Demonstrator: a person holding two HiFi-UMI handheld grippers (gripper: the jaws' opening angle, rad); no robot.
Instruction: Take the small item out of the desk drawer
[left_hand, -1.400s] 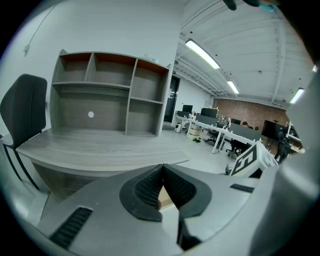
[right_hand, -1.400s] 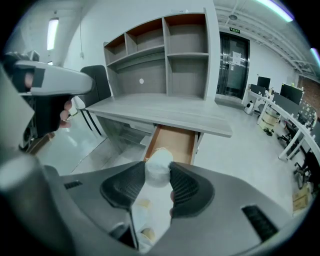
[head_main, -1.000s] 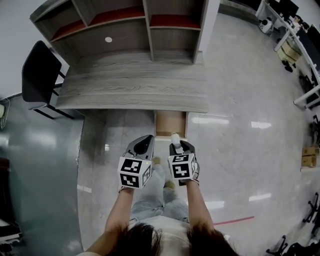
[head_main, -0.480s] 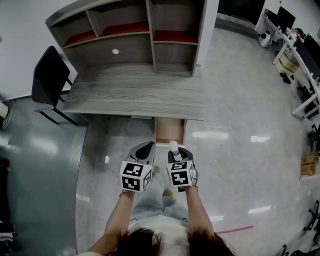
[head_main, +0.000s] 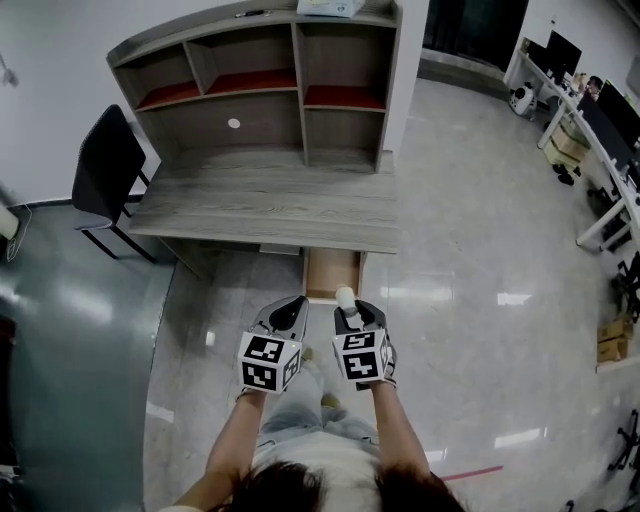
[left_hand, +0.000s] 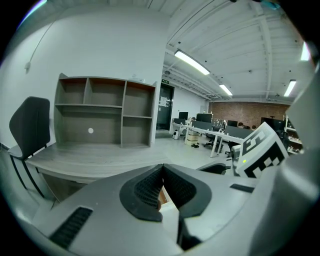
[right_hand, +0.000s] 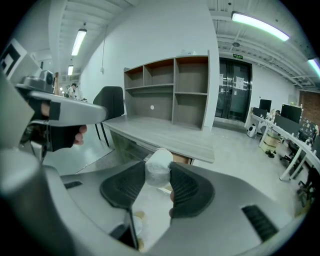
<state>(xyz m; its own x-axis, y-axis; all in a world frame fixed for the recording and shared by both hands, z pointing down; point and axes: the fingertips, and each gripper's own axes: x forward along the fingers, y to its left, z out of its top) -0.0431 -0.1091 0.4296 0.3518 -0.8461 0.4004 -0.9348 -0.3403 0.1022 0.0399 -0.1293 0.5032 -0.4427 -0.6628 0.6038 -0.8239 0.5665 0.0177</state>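
Sitting between right tongs (right_hand: 158, 172), small item (right_hand: 159, 161)

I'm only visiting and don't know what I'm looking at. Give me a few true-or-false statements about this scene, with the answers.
1. The right gripper holds a small white item between its jaws. True.
2. The left gripper grips something too. False: its jaws are together with nothing between them.
3. The desk drawer is shut. False: it stands open under the desk.
4. A black chair stands at the desk's left end. True.
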